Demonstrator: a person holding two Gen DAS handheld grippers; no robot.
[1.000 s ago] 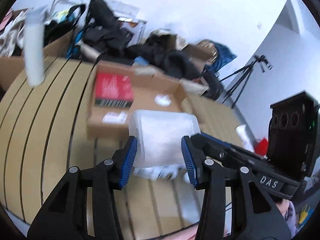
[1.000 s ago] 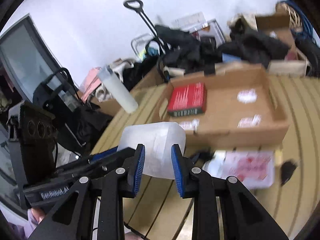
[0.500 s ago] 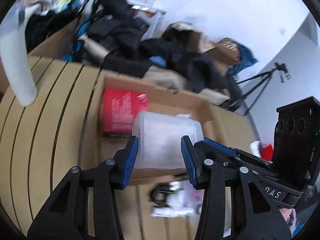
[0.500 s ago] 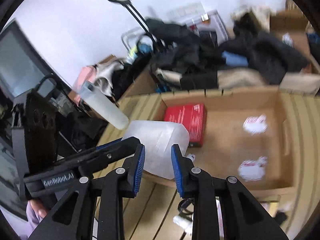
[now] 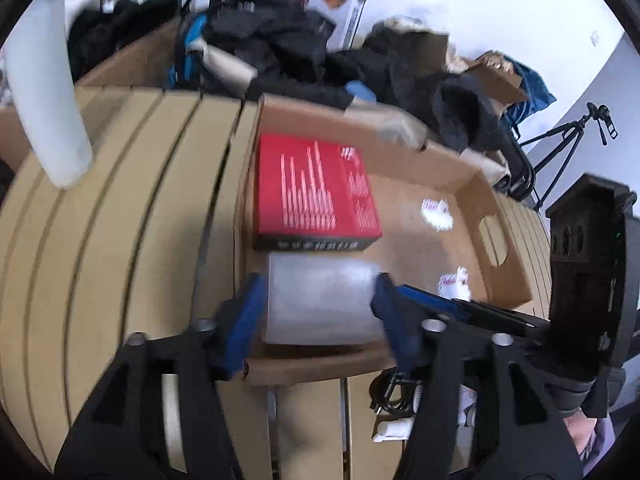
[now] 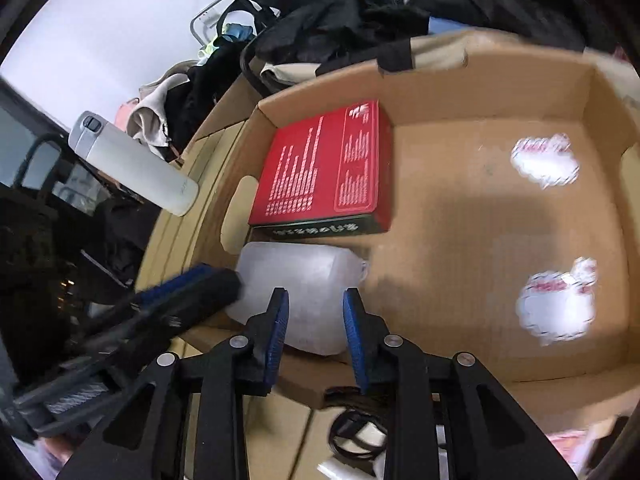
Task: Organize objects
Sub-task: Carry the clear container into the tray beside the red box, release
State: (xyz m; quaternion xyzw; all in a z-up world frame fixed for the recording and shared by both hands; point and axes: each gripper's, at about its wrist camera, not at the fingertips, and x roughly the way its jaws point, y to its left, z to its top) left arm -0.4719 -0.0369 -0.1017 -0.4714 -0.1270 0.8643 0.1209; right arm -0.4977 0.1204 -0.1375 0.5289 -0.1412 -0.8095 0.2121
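Note:
A translucent white plastic container (image 5: pixel 320 296) rests in the front left corner of an open cardboard box (image 5: pixel 492 216), just in front of a flat red box (image 5: pixel 316 192). My left gripper (image 5: pixel 318 312) straddles the container; its jaws are opening and the blue pads stand just off its sides. In the right wrist view the container (image 6: pixel 296 268) lies in the box (image 6: pixel 460 208) by the red box (image 6: pixel 324 168). My right gripper (image 6: pixel 314 316) still pinches its near edge, though its jaws are opening slightly. One left gripper finger (image 6: pixel 192 292) lies along the container's left side.
A white flask (image 6: pixel 132 168) stands on the slatted wooden table (image 5: pixel 120 220) left of the box. Dark clothes and bags (image 5: pixel 288 40) pile up behind it. Black cables (image 6: pixel 356 428) and small items lie in front. A tripod (image 5: pixel 560 148) stands at the right.
Both grippers moved forward and down, carrying the container from in front of the box into its near left corner beside the red box. The left jaws have spread wider.

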